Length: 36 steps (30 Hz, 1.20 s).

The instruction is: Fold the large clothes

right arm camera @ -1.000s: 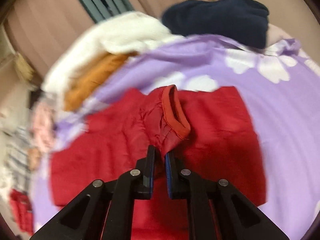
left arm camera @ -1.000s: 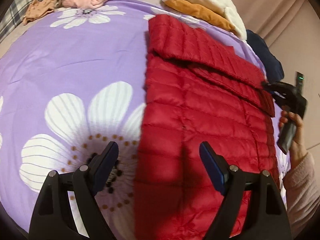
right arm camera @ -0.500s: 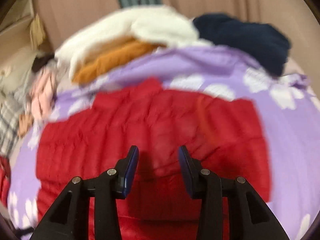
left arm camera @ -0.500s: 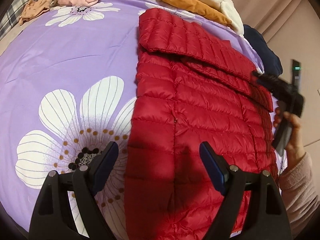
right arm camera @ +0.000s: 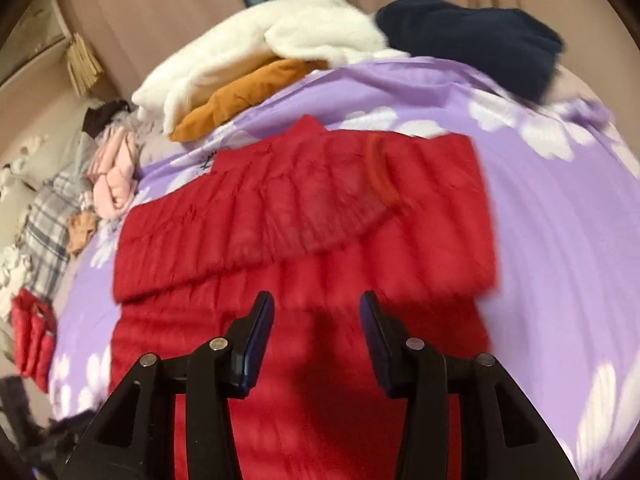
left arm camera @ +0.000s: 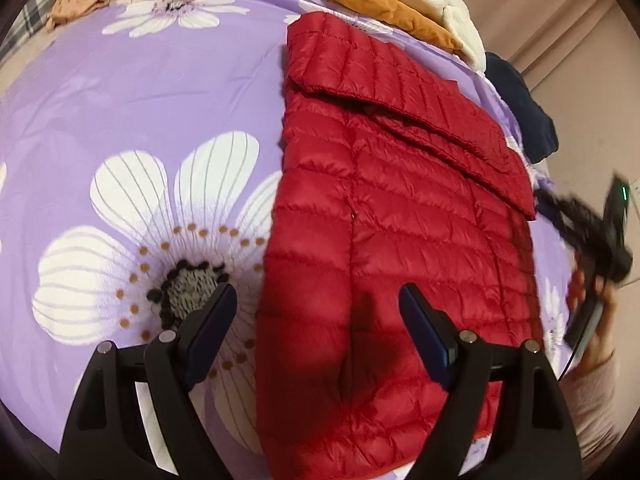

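Observation:
A red quilted down jacket (left arm camera: 400,232) lies flat on the purple flowered bedspread (left arm camera: 140,92), with one sleeve folded across its far part. My left gripper (left arm camera: 316,320) is open and empty, hovering over the jacket's near left edge. My right gripper (right arm camera: 316,324) is open and empty above the jacket (right arm camera: 304,248), where the folded sleeve with its cuff (right arm camera: 380,172) lies across the body. The right gripper also shows in the left wrist view (left arm camera: 588,232), off the jacket's right side.
A white fleece and an orange garment (right arm camera: 248,80) are piled at the bed's far edge, beside a dark navy garment (right arm camera: 480,40). Pink and plaid clothes (right arm camera: 112,172) lie to the left, with another red garment (right arm camera: 32,328) beyond.
My right gripper let go of the red sleeve, opened, and pulled back from the jacket. The sleeve now lies folded across the jacket. My left gripper shifted slightly, staying open.

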### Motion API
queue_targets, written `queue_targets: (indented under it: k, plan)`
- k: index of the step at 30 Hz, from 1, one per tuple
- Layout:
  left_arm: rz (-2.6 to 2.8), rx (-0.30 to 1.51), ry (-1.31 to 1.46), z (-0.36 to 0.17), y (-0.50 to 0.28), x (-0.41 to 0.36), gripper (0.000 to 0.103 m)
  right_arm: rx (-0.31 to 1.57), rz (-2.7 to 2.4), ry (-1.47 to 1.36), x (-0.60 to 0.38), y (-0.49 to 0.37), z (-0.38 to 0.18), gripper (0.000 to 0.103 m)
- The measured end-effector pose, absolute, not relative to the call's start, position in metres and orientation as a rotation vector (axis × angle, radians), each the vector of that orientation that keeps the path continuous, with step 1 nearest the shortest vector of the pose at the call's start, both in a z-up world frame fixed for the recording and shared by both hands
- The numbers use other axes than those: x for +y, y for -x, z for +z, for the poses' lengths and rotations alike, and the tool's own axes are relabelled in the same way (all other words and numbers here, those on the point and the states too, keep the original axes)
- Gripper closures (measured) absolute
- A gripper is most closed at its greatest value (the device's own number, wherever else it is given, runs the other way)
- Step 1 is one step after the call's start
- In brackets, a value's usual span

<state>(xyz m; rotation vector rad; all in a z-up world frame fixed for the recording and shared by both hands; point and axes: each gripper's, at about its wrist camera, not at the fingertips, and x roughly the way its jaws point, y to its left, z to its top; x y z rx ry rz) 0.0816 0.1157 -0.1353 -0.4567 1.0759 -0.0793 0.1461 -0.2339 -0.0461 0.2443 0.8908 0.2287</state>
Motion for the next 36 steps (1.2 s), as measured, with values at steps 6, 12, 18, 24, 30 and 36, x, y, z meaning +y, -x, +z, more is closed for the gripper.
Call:
queue_targets:
  k: [6,12,18,24,30,36]
  plan:
    - [-0.118,1.067,0.601,-0.141,-0.065,0.123,0.02,0.926,0.139,-0.316,-0.279,-0.085,-0.058,0.054]
    - [-0.108,1.086,0.726,-0.159,-0.05,0.132,0.019,0.987,0.098,-0.438,-0.303,-0.06,-0.084,0.054]
    - [-0.155,1.084,0.756,-0.161,-0.043,0.13,0.014,1.047,0.168,-0.56,-0.302,-0.04,-0.109,0.053]
    - [-0.256,1.106,0.795,-0.164,-0.032,0.117,0.014,1.061,0.28,-0.596,-0.284,-0.03,-0.109,0.042]
    - [-0.353,1.134,0.845,-0.169,-0.015,0.104,0.014,1.074,0.341,-0.628,-0.273,-0.017,-0.113,0.042]
    - [-0.376,1.14,0.88,-0.173,-0.011,0.096,0.015,1.061,0.347,-0.68,-0.277,-0.015,-0.117,0.042]
